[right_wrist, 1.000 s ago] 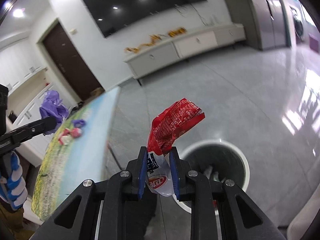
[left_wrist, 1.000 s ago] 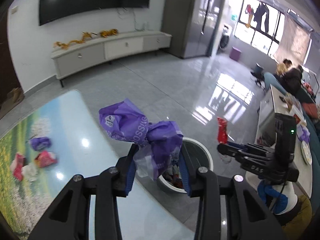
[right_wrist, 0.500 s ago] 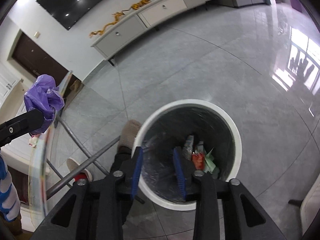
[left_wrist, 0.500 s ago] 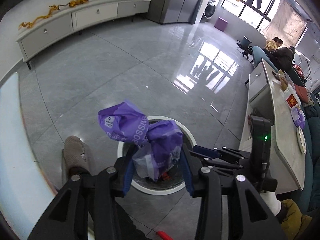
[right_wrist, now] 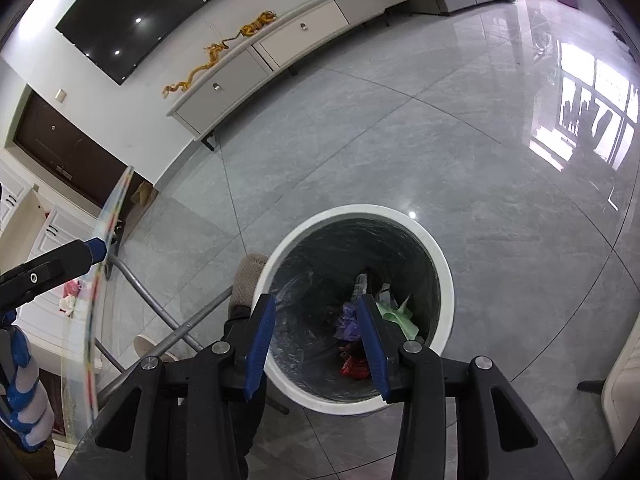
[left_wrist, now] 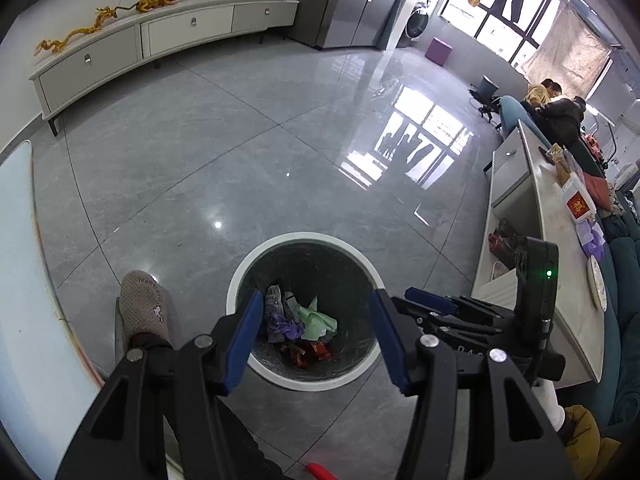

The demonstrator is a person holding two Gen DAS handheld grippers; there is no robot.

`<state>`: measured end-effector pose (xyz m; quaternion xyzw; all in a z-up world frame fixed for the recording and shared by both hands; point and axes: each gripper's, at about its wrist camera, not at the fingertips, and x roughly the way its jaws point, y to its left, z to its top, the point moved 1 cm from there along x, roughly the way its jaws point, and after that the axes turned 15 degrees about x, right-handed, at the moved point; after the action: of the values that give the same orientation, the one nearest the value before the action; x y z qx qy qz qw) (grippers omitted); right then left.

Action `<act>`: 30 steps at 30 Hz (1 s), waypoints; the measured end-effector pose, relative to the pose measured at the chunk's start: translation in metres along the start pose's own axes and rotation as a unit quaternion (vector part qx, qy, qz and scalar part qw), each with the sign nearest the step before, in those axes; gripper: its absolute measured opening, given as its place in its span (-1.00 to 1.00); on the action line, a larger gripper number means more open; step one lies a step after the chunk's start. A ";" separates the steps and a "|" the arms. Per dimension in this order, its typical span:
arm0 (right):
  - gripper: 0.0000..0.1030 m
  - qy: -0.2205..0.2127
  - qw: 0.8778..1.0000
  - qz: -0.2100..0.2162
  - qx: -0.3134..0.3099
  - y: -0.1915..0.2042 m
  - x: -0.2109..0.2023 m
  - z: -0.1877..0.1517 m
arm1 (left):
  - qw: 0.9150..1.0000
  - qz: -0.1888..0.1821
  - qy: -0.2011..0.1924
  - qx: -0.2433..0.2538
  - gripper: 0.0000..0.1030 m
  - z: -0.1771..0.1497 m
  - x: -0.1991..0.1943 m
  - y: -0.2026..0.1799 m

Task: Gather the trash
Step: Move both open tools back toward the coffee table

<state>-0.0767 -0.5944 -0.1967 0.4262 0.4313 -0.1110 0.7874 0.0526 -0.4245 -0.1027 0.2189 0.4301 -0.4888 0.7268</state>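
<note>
A round white-rimmed trash bin point(left_wrist: 280, 242) with a black liner stands on the grey floor; it also shows in the right wrist view point(right_wrist: 400, 216). Inside lie the purple bag point(left_wrist: 282, 326), a green scrap point(left_wrist: 320, 318) and red wrappers point(left_wrist: 308, 354). The purple bag point(right_wrist: 347, 322) and a red wrapper point(right_wrist: 354, 367) show in the right wrist view too. My left gripper point(left_wrist: 316, 334) is open and empty above the bin. My right gripper point(right_wrist: 318, 340) is open and empty above the bin; it also shows in the left wrist view point(left_wrist: 428, 300).
The glass table edge point(left_wrist: 24, 280) is at left, with its metal legs point(right_wrist: 160, 312) beside the bin. A person's slippered foot point(left_wrist: 144, 306) stands next to the bin. A counter point(left_wrist: 556, 248) with items is at right. A low white cabinet point(left_wrist: 160, 36) lines the far wall.
My left gripper has opened and the purple bag has dropped into the bin. The right gripper let go of the red wrapper earlier and stays open over the bin.
</note>
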 end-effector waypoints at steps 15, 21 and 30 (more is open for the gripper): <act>-0.22 -0.040 0.993 0.037 -0.104 0.116 -0.048 -0.030 | 0.993 0.062 -0.094 -0.037 0.04 -0.074 -0.139 0.044; -0.21 -0.052 0.984 0.055 -0.162 0.182 -0.062 -0.050 | 0.984 0.090 -0.135 -0.076 0.04 -0.125 -0.199 0.079; -0.09 -0.058 0.960 0.082 -0.263 0.277 -0.078 -0.087 | 0.962 0.143 -0.172 -0.158 0.04 -0.210 -0.269 0.141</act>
<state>-0.0241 -0.3732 0.0002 0.2304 0.3625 0.0464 0.9019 0.0519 -0.0691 -0.0036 0.0735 0.3348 -0.3357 0.8774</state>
